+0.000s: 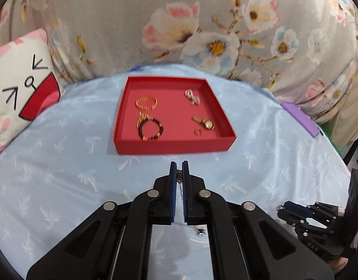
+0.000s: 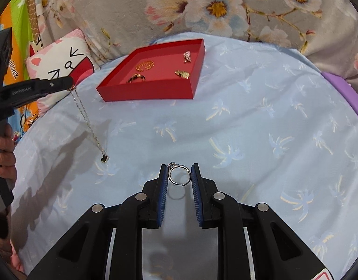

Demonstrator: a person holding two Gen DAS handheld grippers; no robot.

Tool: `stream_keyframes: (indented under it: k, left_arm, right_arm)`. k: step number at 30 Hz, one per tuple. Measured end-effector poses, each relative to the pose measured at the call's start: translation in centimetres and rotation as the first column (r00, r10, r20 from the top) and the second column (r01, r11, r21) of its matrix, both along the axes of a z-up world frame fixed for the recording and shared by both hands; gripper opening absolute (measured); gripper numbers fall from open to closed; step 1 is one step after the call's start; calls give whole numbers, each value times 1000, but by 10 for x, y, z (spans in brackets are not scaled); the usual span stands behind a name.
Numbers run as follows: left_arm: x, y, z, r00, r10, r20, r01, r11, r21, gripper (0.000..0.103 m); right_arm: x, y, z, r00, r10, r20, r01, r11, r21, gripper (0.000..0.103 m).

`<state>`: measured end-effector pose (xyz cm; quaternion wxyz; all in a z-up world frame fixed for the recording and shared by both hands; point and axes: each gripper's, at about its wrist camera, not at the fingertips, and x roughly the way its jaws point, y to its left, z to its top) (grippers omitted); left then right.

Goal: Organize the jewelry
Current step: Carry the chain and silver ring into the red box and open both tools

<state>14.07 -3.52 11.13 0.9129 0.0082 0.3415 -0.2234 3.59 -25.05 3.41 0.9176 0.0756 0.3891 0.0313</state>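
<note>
Left gripper [image 1: 178, 168] is clamped narrow on a thin necklace [image 2: 90, 126]; in the right wrist view the chain hangs from its fingertips down to a dark pendant [image 2: 104, 159] just over the blue sheet [image 2: 260, 121]. Right gripper [image 2: 179, 175] pinches a silver ring [image 2: 179, 175] between its blue pads, jaws part closed, above the sheet. Red tray [image 1: 174, 144] sits ahead, well apart from both grippers, holding a gold bracelet [image 1: 146, 102], dark beaded bracelet [image 1: 150, 129], gold watch [image 1: 203, 122], a small ring [image 1: 198, 131] and a sparkly piece [image 1: 192, 96].
</note>
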Motion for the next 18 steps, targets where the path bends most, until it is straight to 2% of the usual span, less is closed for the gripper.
stream_keyframes:
  k: [9,18]
  left_arm:
    - [10,4,53,997,-21,74,24,999,-37,3]
    - [65,-13,85,992,-3,126,7,1000,-29,3]
  right_arm:
    - [19,4,47,996,49,72,-51,999,19,19]
    - [91,4,76,992,85,92,-89,996,34,19]
